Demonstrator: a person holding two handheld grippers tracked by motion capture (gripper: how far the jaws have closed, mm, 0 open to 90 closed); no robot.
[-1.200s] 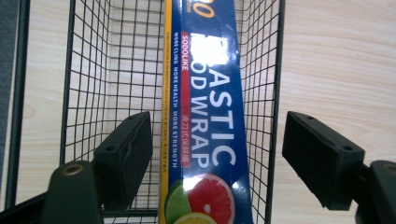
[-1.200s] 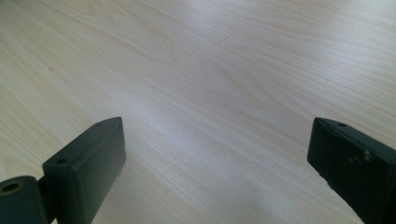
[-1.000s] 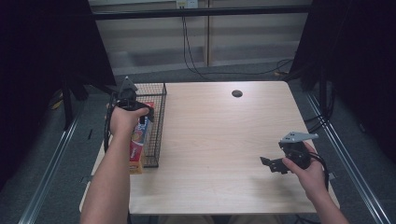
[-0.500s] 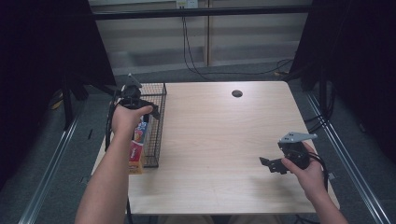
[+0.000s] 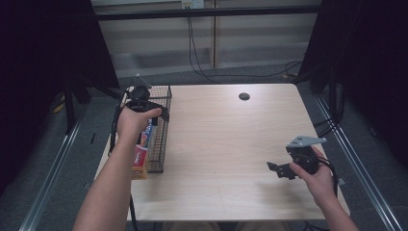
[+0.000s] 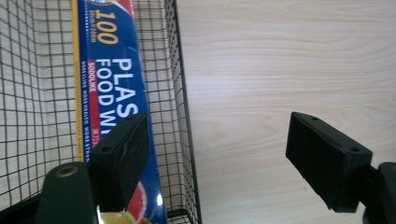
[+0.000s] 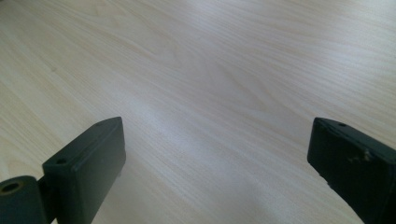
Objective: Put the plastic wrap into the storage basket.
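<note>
High view: fixed cam above the person's side, looking fwd and down over the whole table point(image 5: 221, 144). Left gripper view: looking steeply down, close, straddling the wire basket point(image 6: 180, 116) wall w/ bare tabletop beside it. Right gripper view: skimming low over bare wood, very close. All three are sharing the tabletop.
</note>
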